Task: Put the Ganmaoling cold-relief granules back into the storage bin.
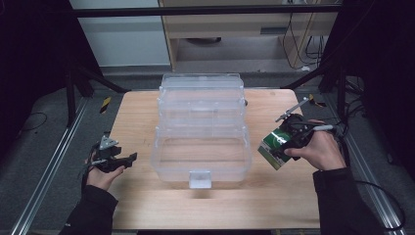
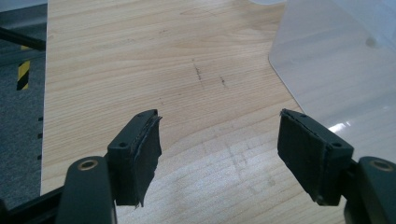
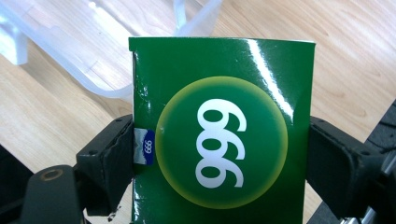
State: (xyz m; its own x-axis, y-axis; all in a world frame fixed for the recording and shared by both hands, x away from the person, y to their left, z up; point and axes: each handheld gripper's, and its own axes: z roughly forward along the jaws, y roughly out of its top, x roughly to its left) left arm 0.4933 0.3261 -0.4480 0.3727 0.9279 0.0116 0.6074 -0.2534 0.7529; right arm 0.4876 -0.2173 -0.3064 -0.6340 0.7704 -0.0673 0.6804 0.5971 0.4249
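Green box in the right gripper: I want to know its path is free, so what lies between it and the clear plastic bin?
Bare wooden table, seen in the high view: the green box, clamped by the right gripper, sits just right of the clear plastic bin.

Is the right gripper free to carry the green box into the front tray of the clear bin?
Probably yes: the right gripper grips the green box just beside the clear bin, whose front tray lies open-topped.

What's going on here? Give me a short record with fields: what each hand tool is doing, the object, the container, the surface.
Left gripper: open, holding nothing, over the table beside the box
Right gripper: shut on the green carton
Green carton: printed 999, held above the table
Clear plastic box: tiered, open, at table centre
Wooden table: light wood
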